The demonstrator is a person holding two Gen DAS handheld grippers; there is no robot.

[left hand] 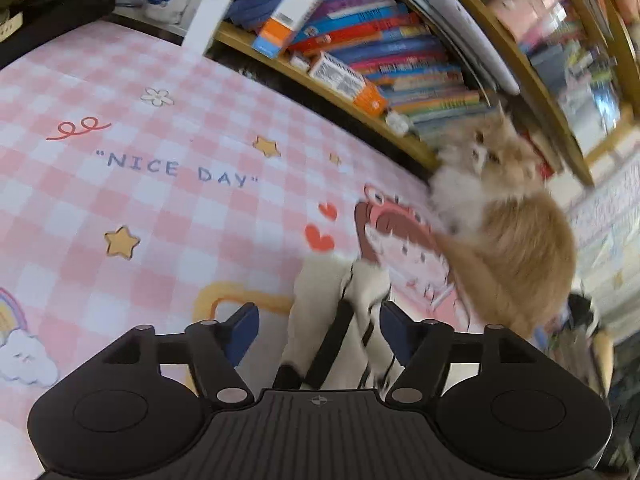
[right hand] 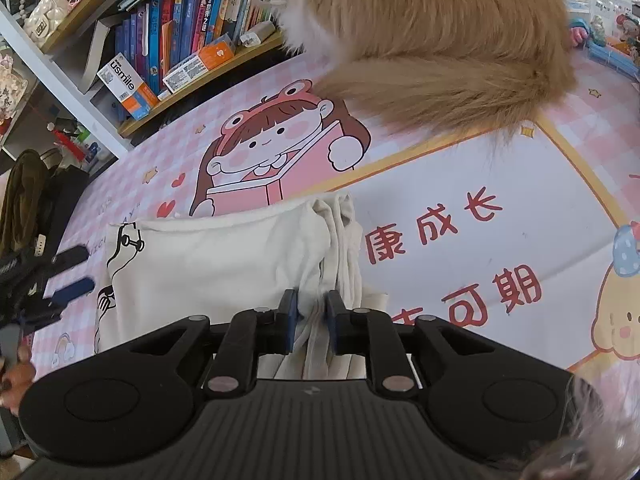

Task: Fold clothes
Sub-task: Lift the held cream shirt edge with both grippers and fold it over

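The pink checked table mat (left hand: pixel 132 200) carries the words "NICE DAY" in blue capitals at its far left. Large red Chinese characters, 康成长 and 可期 among them, stand on the mat's white panel (right hand: pixel 460 200) at right. A white-and-orange box (right hand: pixel 128 86) on the bookshelf reads "usmile".

Cream printed garment (right hand: pixel 224 256), seemingly folded, flat on pink mat (right hand: pixel 460 216)
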